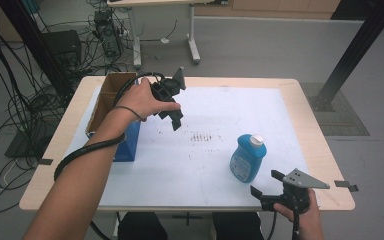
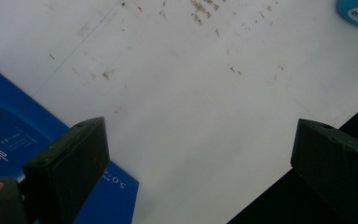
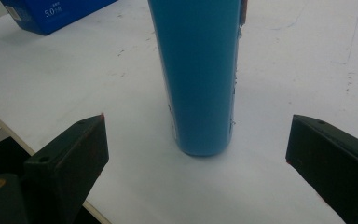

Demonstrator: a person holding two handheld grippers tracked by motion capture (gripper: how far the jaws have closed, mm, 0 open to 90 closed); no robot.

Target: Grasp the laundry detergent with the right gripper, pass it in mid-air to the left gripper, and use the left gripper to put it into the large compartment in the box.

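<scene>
A blue bottle with a white cap stands upright on the white sheet at the right. In the right gripper view the blue bottle rises a short way ahead of the open jaws, between their lines. My right gripper sits open at the table's front right edge, just short of the bottle. My left gripper is held above the sheet beside the blue box, pointing down and open, with nothing between its jaws. The blue box shows at the lower left of the left gripper view.
An open cardboard box stands at the table's left, behind the blue box. The white sheet has small brown specks near its middle. Cables and black frame posts surround the table.
</scene>
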